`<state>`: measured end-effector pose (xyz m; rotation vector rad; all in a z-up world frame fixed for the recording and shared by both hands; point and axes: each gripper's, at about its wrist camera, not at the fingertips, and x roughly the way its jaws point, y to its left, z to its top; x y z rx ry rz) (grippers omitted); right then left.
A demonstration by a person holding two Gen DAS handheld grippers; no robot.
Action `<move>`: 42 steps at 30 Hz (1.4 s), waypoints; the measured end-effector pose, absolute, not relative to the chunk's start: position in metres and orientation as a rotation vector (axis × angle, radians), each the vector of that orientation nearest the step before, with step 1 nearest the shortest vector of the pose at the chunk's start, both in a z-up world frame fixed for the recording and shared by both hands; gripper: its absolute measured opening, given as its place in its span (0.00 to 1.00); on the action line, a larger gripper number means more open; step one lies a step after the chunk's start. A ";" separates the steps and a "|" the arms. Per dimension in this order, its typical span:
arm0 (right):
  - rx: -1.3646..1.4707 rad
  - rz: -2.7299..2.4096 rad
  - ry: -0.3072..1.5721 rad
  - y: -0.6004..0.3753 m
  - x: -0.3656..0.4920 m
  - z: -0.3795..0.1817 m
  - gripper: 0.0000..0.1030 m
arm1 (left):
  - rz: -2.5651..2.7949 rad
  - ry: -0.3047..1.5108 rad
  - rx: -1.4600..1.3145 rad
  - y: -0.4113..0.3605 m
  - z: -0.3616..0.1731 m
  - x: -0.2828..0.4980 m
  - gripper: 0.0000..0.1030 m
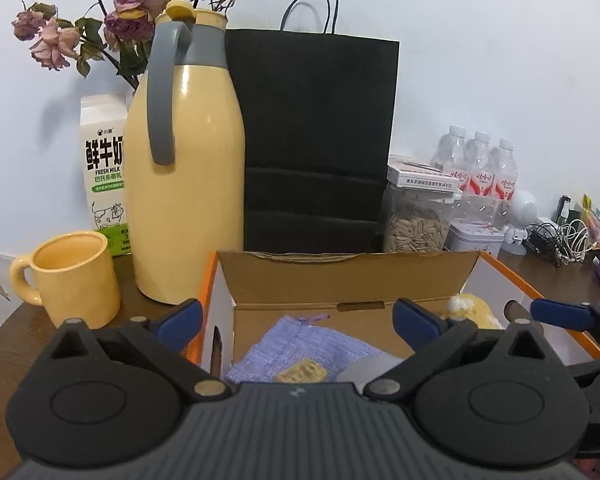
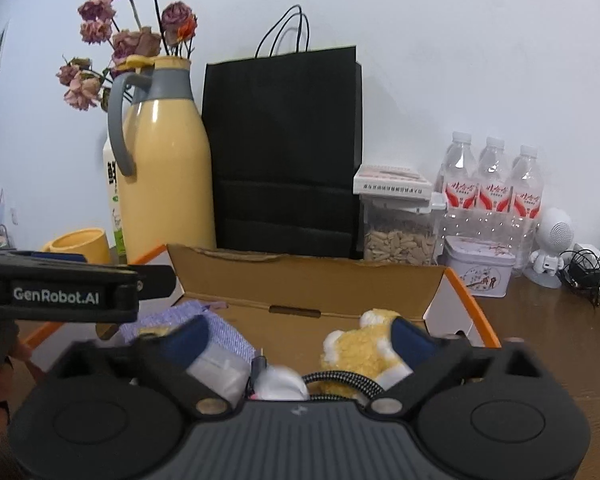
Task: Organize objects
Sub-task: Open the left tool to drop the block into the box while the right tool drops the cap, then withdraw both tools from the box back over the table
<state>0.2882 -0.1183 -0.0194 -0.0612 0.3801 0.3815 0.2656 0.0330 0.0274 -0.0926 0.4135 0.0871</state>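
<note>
An open cardboard box (image 1: 348, 280) with orange edges stands in front of me on the brown table. Inside lie a purple cloth pouch (image 1: 300, 344), a small yellow waffle-shaped piece (image 1: 302, 372) and a yellow plush toy (image 2: 364, 344). My left gripper (image 1: 298, 316) is open over the box's left half, above the pouch. My right gripper (image 2: 300, 340) is open over the box, its right finger beside the plush toy. A braided cord (image 2: 340, 380) and a white object (image 2: 280, 386) lie below it. The left gripper's side also shows in the right wrist view (image 2: 76, 284).
Behind the box stand a yellow thermos jug (image 1: 184, 184), a yellow mug (image 1: 72, 276), a milk carton (image 1: 104, 172), dried roses (image 1: 132, 12), a black paper bag (image 1: 312, 140), a jar of seeds (image 1: 416, 224), three water bottles (image 1: 476, 172), a tin (image 2: 480, 264), a small white robot-shaped speaker (image 2: 552, 244) and cables (image 1: 560, 240).
</note>
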 end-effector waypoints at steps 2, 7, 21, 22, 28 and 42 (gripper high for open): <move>-0.058 0.387 0.386 -0.119 0.288 -0.018 1.00 | 0.093 0.417 -0.101 0.035 0.028 0.266 1.00; -0.063 0.398 0.388 -0.118 0.287 -0.017 1.00 | 0.093 0.423 -0.101 0.035 0.026 0.267 1.00; -0.076 0.371 0.342 -0.130 0.265 -0.003 1.00 | 0.063 0.352 -0.123 0.030 0.032 0.234 1.00; -0.078 0.370 0.339 -0.131 0.263 -0.002 1.00 | 0.059 0.349 -0.124 0.030 0.033 0.230 1.00; -0.104 0.370 0.337 -0.137 0.242 -0.002 1.00 | 0.050 0.335 -0.121 0.035 0.034 0.202 1.00; -0.135 0.377 0.370 -0.155 0.173 -0.018 1.00 | 0.050 0.355 -0.131 0.042 0.026 0.137 1.00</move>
